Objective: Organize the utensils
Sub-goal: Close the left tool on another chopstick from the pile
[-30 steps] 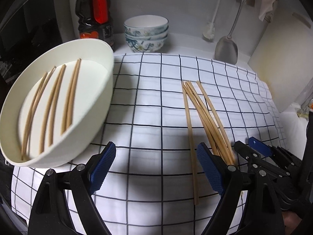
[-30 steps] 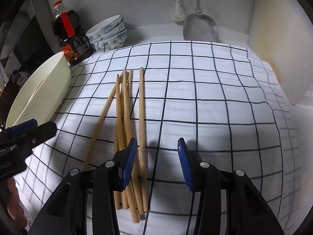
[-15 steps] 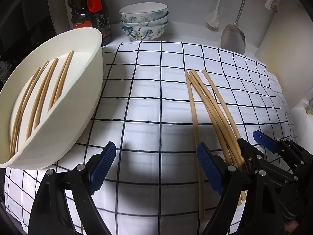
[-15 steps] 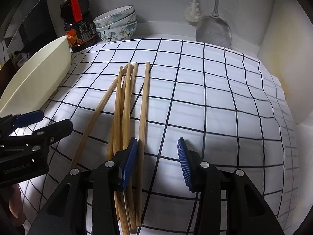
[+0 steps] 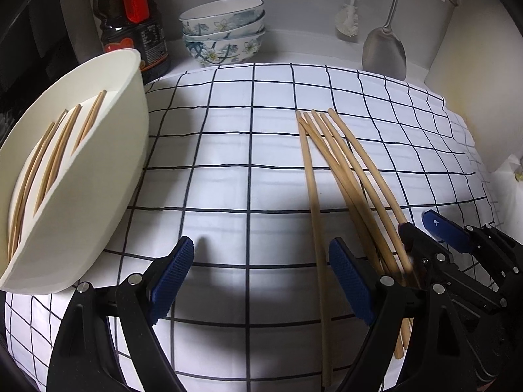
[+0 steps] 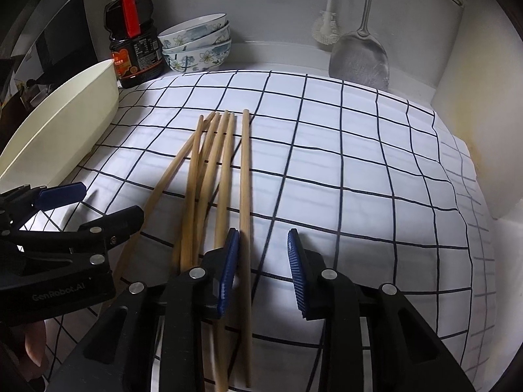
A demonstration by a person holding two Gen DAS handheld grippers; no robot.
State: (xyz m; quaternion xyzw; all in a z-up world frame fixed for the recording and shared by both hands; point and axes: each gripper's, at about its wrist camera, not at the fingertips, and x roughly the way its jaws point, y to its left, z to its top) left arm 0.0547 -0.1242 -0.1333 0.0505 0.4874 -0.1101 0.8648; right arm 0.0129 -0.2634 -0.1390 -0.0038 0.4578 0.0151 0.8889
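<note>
Several wooden chopsticks (image 5: 340, 166) lie fanned on the checked cloth (image 5: 228, 150). A white oval tray (image 5: 98, 196) at the left holds several more chopsticks (image 5: 59, 150). My left gripper (image 5: 261, 277) is open over bare cloth, left of the loose chopsticks, with nothing between its pads. My right gripper (image 6: 263, 271) is low over the near ends of the chopsticks (image 6: 222, 163). Its jaws are closing, with the rightmost chopstick (image 6: 243, 179) between them beside the left pad (image 6: 228, 271). The right pad stands apart from it.
At the back stand a dark sauce bottle (image 5: 130, 23) and stacked floral bowls (image 5: 225, 32). A metal spatula (image 5: 385, 49) and a brush (image 5: 348, 19) lean on the wall. A pale board (image 6: 490, 98) closes off the right side.
My right gripper's jaws have narrowed around the rightmost chopstick. My left gripper has sunk closer to the cloth, still wide.
</note>
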